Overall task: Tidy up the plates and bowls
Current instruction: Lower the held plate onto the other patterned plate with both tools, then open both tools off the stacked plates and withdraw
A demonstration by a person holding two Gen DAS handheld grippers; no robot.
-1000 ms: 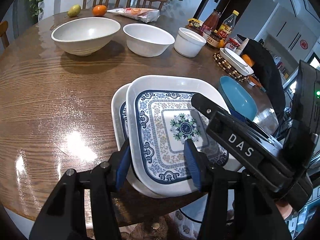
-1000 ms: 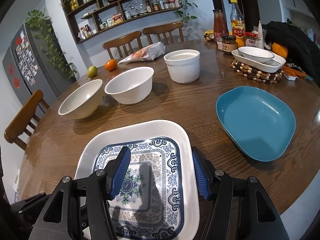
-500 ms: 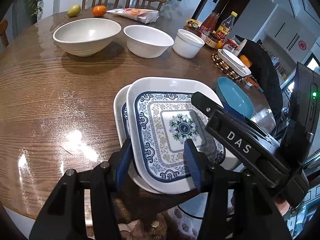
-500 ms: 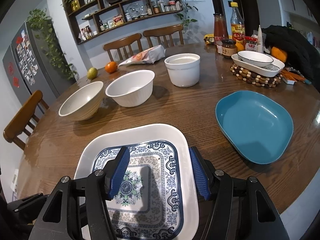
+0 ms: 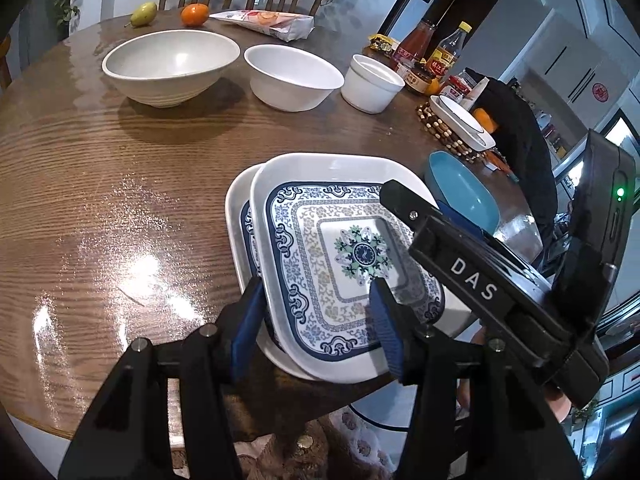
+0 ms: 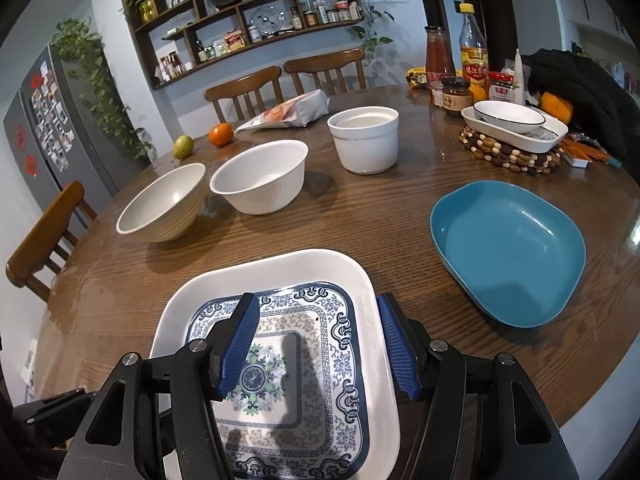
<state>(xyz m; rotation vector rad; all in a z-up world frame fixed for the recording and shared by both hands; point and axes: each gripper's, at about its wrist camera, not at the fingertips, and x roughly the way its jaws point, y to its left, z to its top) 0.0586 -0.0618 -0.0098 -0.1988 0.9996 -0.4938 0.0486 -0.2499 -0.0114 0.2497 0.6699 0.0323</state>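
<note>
Two blue-patterned square plates lie stacked near the table's front edge. The top plate (image 5: 340, 248) sits shifted right, so the lower plate (image 5: 236, 216) shows a strip on the left. My left gripper (image 5: 316, 324) straddles the stack's near corner; its jaws are opening and the pads do not press the plates. My right gripper (image 6: 320, 344) hovers open over the top plate (image 6: 280, 280), its right finger near the right rim. A blue plate (image 6: 508, 248) lies to the right. Behind stand a beige bowl (image 6: 160, 208), a white bowl (image 6: 260, 180) and a white pot (image 6: 364, 140).
The round wooden table (image 6: 380, 216) carries a beaded trivet with white dishes (image 6: 512, 124), bottles and jars (image 6: 472, 60), fruit (image 6: 220, 134) and a snack bag (image 6: 292, 110) at the back. Chairs (image 6: 40, 240) stand around it. A dark jacket (image 6: 580, 88) lies at the right.
The left gripper's jaws have spread slightly around the stack's corner. Both plates and the right gripper have stayed where they were.
</note>
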